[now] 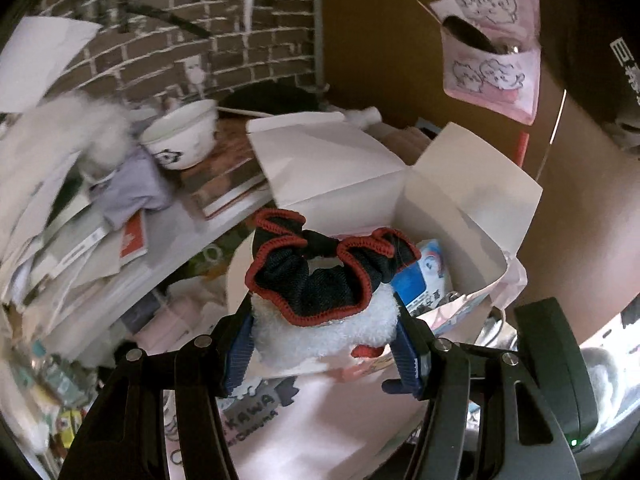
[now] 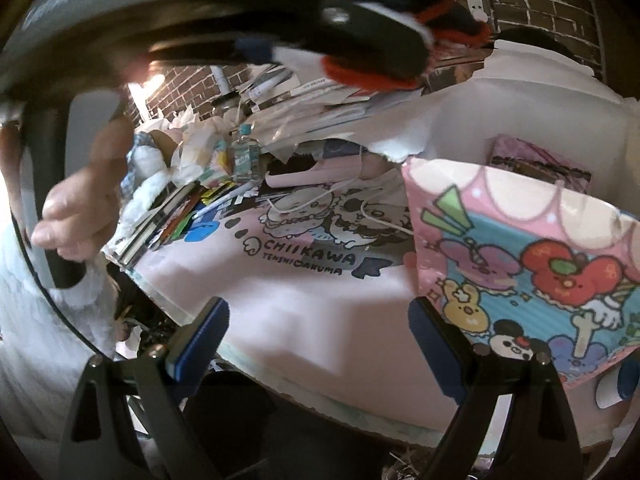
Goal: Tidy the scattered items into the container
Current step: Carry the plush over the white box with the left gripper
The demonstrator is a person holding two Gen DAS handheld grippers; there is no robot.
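My left gripper point(image 1: 324, 354) is shut on a white fluffy item point(image 1: 320, 332) that wears a navy scrunchie with red edging point(image 1: 320, 272). It holds them in the air just before the open white cardboard box point(image 1: 344, 172), whose flaps stand up. A blue-and-white packet point(image 1: 424, 276) lies inside the box. In the right wrist view my right gripper point(image 2: 320, 344) stands open over the pink printed mat point(image 2: 280, 292), with nothing between its blue pads point(image 2: 200, 340). The left gripper point(image 2: 384, 46) with its load passes overhead, near the white box point(image 2: 540, 112).
A colourful cartoon bag point(image 2: 540, 272) stands right beside my right gripper's right finger. A bowl point(image 1: 184, 136), books point(image 1: 228, 184) and loose papers crowd the left. A small bottle point(image 2: 244, 152), pens and tissues lie behind the mat. A hand point(image 2: 80, 208) holds the left gripper's grip.
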